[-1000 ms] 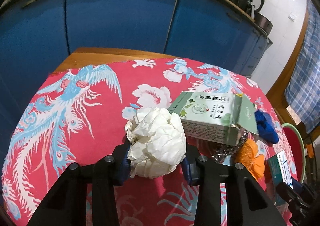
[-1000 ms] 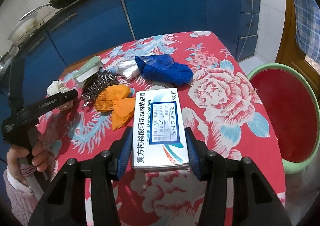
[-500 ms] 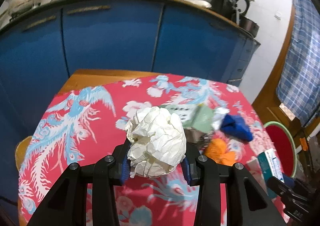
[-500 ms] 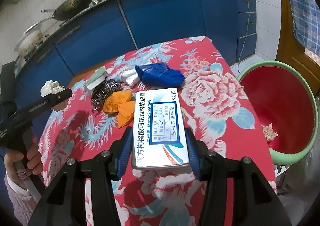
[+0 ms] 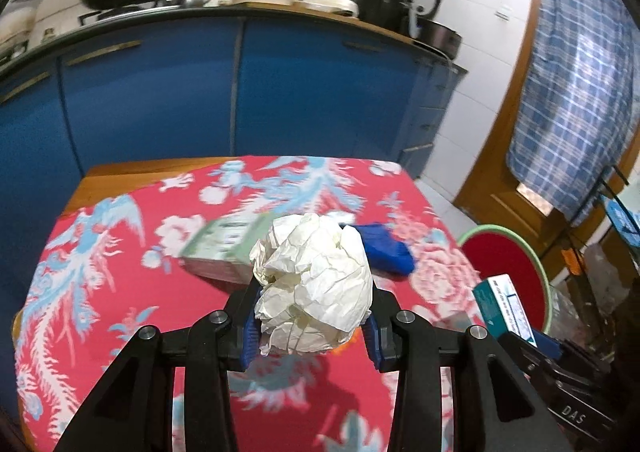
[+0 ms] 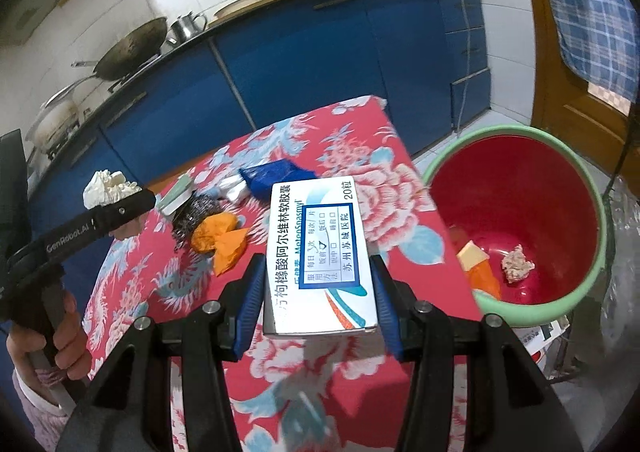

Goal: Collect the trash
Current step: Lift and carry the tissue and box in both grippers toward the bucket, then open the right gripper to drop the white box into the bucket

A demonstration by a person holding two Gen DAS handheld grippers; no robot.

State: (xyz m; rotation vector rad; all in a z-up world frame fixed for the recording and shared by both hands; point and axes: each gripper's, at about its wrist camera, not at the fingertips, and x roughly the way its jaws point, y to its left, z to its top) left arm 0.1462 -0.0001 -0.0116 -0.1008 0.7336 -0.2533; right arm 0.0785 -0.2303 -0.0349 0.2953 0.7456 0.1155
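Both grippers (image 5: 310, 326) (image 6: 318, 308) were black, with blue pads and silver screws. The left one (image 6: 96, 226) bore white "GenRobot.AI" lettering. At seven o'clock, a pink sleeve (image 6: 38, 406) showed.

In the left wrist view the paper ball (image 5: 314, 286) hides the worktop (image 5: 120, 292) behind it and part of the green box (image 5: 224, 248), which is blurred. The white box (image 6: 320, 256) covers the cloth beneath it in the right wrist view. The hand (image 6: 60, 336) is cut off at the edge.
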